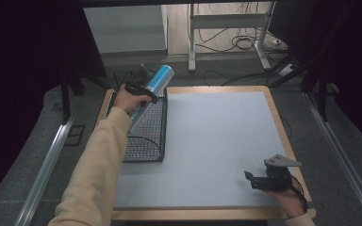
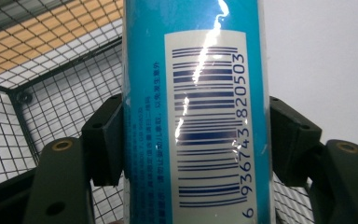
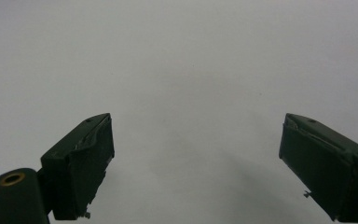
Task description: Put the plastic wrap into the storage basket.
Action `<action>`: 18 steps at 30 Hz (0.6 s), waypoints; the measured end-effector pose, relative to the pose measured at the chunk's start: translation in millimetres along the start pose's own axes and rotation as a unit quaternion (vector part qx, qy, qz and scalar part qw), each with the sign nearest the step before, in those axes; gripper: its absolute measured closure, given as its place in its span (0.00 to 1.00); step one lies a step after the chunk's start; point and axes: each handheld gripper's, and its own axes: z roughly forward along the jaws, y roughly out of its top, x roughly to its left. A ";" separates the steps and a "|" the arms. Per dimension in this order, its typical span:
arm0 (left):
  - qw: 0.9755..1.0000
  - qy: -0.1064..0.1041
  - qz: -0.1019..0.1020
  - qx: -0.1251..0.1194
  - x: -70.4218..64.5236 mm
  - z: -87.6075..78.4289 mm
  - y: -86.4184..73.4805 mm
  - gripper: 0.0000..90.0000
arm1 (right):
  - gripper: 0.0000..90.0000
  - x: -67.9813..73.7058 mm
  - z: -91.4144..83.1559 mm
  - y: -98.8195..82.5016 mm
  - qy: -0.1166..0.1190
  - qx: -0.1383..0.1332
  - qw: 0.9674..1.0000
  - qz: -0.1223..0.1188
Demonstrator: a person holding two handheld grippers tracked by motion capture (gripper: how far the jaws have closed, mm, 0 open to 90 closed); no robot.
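Tongs (image 2: 196, 140), left pair, around one blue can (image 2: 196, 70) above one wire basket (image 1: 146, 136).

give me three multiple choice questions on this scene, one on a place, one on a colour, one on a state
1. Where is the wire basket on the table?
A. at its left edge
B. at its middle
C. at its right near corner

2. What colour is the can in the left tool?
A. red
B. blue
C. yellow

3. How do the jaws of the right tool stand?
A. shut on a can
B. shut on nothing
C. apart, with nothing between them

Answers:
1. A, the high view shows the basket along the left edge of the table.
2. B, the left gripper view shows a bright blue body with a white barcode label.
3. C, the right gripper view shows the two jaws wide apart over the bare grey surface.
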 end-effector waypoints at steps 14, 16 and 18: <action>1.000 0.002 0.009 0.029 -3.8 15.9 -4.8 0.35 | 0.11 0.5 -0.2 -0.3 0.001 0.000 1.000 -0.001; 0.999 0.007 0.008 0.039 -4.0 20.0 -6.2 0.35 | 0.11 0.9 -0.4 -0.2 0.000 0.000 1.000 -0.002; 0.999 0.027 0.018 0.043 -5.5 24.2 -7.6 0.35 | 0.11 1.1 -0.8 -0.1 0.000 0.000 1.000 -0.002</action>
